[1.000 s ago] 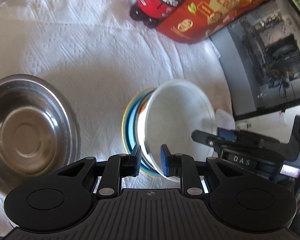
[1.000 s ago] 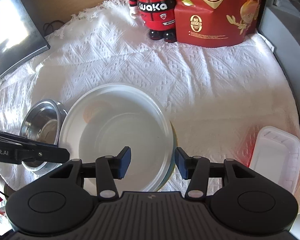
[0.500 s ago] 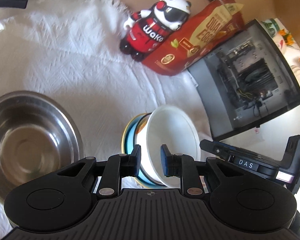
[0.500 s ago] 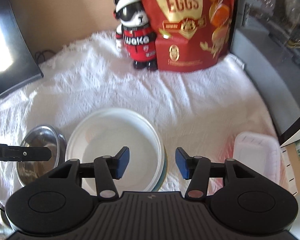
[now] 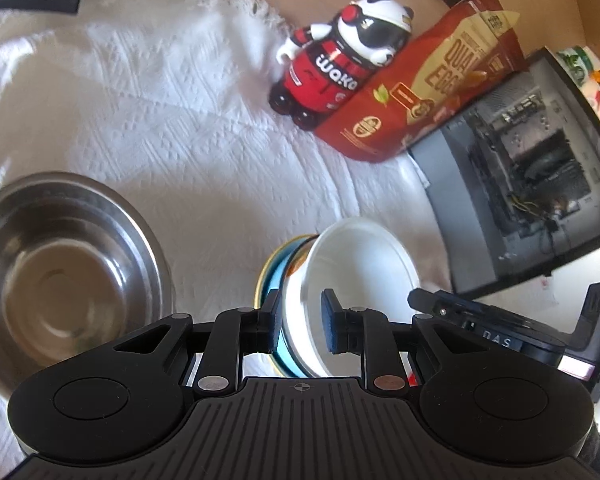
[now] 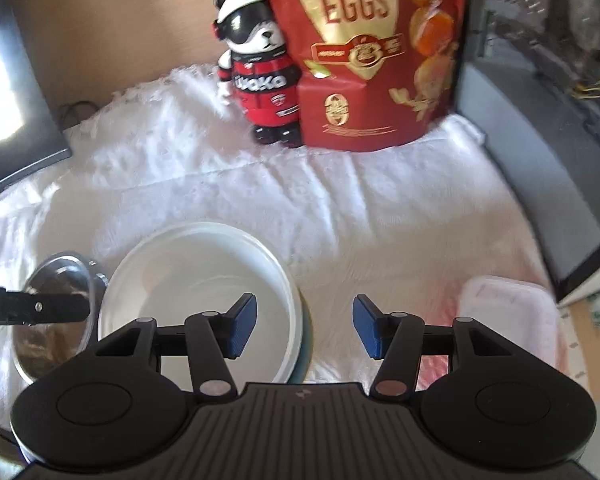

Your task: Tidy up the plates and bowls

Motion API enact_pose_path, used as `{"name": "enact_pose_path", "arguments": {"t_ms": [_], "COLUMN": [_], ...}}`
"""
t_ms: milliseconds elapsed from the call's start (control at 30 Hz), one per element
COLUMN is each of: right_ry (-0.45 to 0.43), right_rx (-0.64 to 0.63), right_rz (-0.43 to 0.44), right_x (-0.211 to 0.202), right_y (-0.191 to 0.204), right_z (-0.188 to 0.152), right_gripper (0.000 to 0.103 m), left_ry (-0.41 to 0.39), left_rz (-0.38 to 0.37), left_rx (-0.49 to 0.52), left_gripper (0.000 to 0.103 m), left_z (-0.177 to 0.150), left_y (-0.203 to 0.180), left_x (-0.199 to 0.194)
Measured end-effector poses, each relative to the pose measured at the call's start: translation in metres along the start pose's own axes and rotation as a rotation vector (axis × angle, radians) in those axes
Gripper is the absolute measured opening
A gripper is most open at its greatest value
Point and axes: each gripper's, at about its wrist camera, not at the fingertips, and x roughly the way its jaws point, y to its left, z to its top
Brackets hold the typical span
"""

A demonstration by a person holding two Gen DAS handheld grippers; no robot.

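My left tool (image 5: pixel 300 326) is clenched on the near rim of the white bowl (image 5: pixel 364 264), directly ahead atop the blue plate (image 5: pixel 272 292). My right tool (image 6: pixel 304 326) is released, straddling the bowl's right rim.

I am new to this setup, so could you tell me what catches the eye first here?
The white bowl sits front and centre on the white cloth, its rim between the left tongs. At the back stand a panda figure and a red quail-egg bag, with a steel bowl at the left.
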Motion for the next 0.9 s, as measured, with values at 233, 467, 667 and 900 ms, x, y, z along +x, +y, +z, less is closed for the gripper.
{"name": "enact_pose_path", "arguments": {"t_ms": [233,467,667,900], "right_ry": [0.070,0.133,0.135,0.193], "right_rx": [-0.056,-0.152,-0.178,-0.101], "right_rz": [0.138,0.178,0.214,0.261], "right_x": [0.025,0.059,0.077,0.093], "right_y": [-0.015,-0.020,-0.035,-0.045], "right_z": [0.002,0.005,0.016,0.015], "right_gripper": [0.054,0.054,0.060,0.060], "left_ry": [0.015,0.013,0.011,0.084], "left_rz": [0.140,0.298,0.329,0.255], "left_rx": [-0.021,-0.038,-0.089,-0.163], "left_gripper": [0.023,0.031,0.043,0.040], "left_z": [-0.007,-0.019,-0.022,-0.021], "left_y": [-0.017,-0.027,-0.024,-0.003], "left_x": [0.024,0.051,0.064,0.085]}}
